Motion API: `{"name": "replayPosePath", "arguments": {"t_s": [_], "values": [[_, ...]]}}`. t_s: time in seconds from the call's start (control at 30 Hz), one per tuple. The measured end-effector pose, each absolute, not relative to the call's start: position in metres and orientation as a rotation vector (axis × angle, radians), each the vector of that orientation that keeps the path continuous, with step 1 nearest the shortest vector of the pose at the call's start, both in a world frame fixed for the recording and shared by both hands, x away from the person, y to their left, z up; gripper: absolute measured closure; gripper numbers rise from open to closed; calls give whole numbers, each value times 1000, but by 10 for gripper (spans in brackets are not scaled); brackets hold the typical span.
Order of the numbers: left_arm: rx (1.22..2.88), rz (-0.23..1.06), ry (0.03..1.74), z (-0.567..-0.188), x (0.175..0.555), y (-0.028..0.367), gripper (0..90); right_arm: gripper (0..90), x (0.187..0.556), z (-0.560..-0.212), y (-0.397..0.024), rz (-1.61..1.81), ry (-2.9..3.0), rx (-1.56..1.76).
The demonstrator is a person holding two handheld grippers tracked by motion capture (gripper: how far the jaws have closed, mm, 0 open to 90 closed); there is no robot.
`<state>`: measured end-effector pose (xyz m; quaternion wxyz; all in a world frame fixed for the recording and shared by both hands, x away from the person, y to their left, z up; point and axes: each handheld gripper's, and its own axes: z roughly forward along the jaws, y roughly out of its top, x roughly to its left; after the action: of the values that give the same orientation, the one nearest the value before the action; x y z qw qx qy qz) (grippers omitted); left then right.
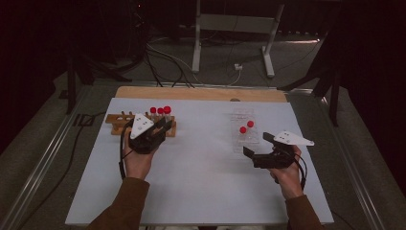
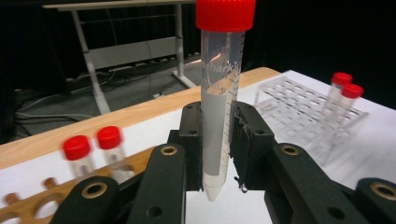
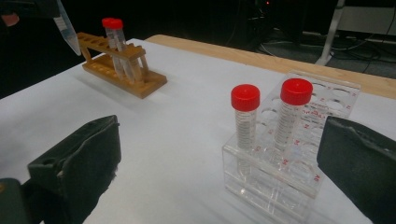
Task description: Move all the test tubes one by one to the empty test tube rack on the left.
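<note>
One red-capped tube [image 2: 219, 93] stands upright, clamped in my left tongs [image 2: 218, 154], lifted just above the wooden rack [image 1: 119, 125], where two more tubes [image 2: 93, 149] stand. My right tongs [image 3: 219, 172] gape, holding nothing, near the clear rack [image 3: 280, 186] with two capped tubes [image 3: 266, 121] on the white tabletop [image 1: 201, 182].

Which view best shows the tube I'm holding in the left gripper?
The left gripper view: the tube stands upright, clamped between the fingers. The right gripper view catches its tip; the high view mostly hides it behind the left gripper.
</note>
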<state>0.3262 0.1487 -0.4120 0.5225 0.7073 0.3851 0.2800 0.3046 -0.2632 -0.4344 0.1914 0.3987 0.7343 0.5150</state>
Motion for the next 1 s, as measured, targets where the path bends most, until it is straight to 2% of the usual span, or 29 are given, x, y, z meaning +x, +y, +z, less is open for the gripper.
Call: {"name": "replayPosePath", "arguments": {"t_s": [0.57, 1.0], "values": [[1658, 783, 1051, -419, 356, 191, 760, 0, 302, -436, -267, 1475, 2043, 1141], [1650, 850, 1178, -431, 380, 203, 759, 0, 301, -437, -266, 1489, 2041, 1144]]}}
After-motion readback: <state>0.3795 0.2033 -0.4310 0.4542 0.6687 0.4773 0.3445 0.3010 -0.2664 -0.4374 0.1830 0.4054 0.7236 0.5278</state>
